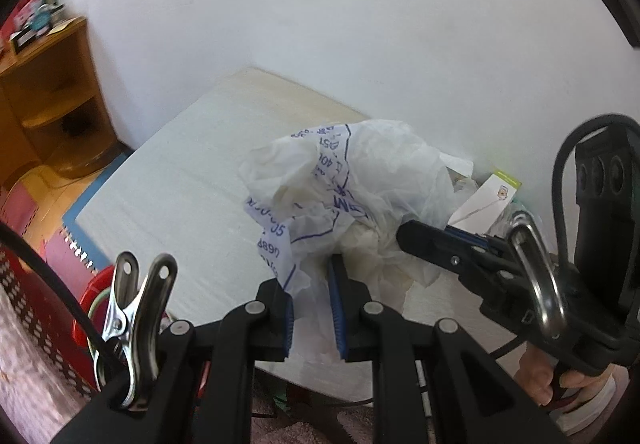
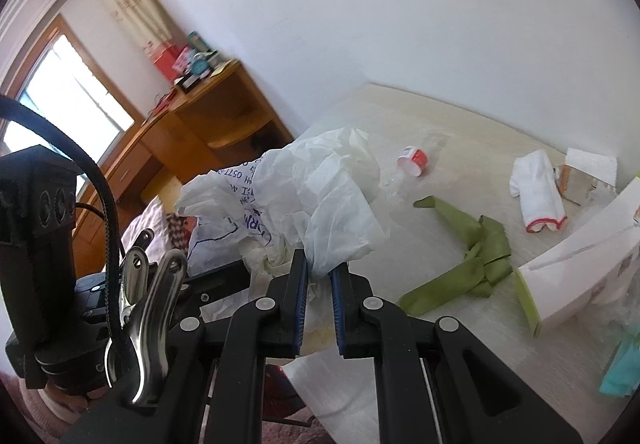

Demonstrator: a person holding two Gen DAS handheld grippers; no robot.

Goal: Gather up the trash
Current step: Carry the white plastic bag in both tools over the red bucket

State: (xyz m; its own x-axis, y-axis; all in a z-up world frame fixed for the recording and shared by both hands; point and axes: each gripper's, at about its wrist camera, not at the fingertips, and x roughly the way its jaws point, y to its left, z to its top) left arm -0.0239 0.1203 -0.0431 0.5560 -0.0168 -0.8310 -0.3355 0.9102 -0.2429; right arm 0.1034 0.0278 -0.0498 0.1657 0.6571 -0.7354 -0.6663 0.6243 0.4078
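Right wrist: both grippers' fingers (image 2: 301, 280) clamp plastic bag (image 2: 320, 196) over littered pale table (image 2: 460, 148), white wall (image 2: 360, 4) behind.

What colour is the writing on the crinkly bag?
Blue, printed on the white plastic bag; the left wrist view shows it best.

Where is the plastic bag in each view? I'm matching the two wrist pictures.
Left wrist: plastic bag at centre, above the left gripper.
Right wrist: bag left of centre, above the right gripper.
Shared landmark: wooden desk by the wall.
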